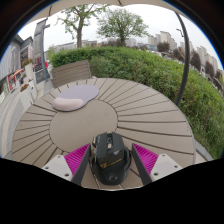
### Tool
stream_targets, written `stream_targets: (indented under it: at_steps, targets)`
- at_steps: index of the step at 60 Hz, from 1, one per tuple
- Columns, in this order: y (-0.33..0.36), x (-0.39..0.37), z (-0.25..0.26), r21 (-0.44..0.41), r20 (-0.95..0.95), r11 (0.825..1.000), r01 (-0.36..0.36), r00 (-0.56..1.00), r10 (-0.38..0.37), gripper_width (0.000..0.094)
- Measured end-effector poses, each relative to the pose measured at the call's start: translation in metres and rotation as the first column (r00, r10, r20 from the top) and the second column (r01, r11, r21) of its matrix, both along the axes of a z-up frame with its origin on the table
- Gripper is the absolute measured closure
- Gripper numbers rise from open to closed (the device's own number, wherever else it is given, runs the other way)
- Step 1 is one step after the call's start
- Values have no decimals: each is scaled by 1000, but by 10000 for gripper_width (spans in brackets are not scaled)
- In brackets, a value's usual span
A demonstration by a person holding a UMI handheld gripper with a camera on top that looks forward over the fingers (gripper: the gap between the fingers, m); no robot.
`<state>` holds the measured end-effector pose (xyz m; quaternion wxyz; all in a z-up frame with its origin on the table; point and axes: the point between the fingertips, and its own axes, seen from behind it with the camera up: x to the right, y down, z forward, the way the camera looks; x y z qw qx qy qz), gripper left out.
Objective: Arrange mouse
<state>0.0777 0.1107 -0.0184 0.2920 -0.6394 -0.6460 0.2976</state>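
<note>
A black gaming mouse [109, 157] with faint orange markings sits deep between my gripper's [110, 150] two fingers, its front pointing away from me. The pink pads [76, 157] close in on its two sides, and the fingers appear to press on it. It is over the near edge of a round beige slatted table [100, 115]. Beyond the fingers, at the table's far left, lies a grey mouse mat [80, 93] with a white object [68, 103] on its near edge.
A slatted bench or chair back [70, 72] stands behind the table. A green hedge [160, 70] runs along the far and right sides. Trees and buildings lie beyond.
</note>
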Motion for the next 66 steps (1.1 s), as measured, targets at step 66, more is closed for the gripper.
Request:
stream_targets:
  at_steps: [66]
  targets:
    - [-184, -296, 15, 46, 63, 990, -134, 989, 131, 351]
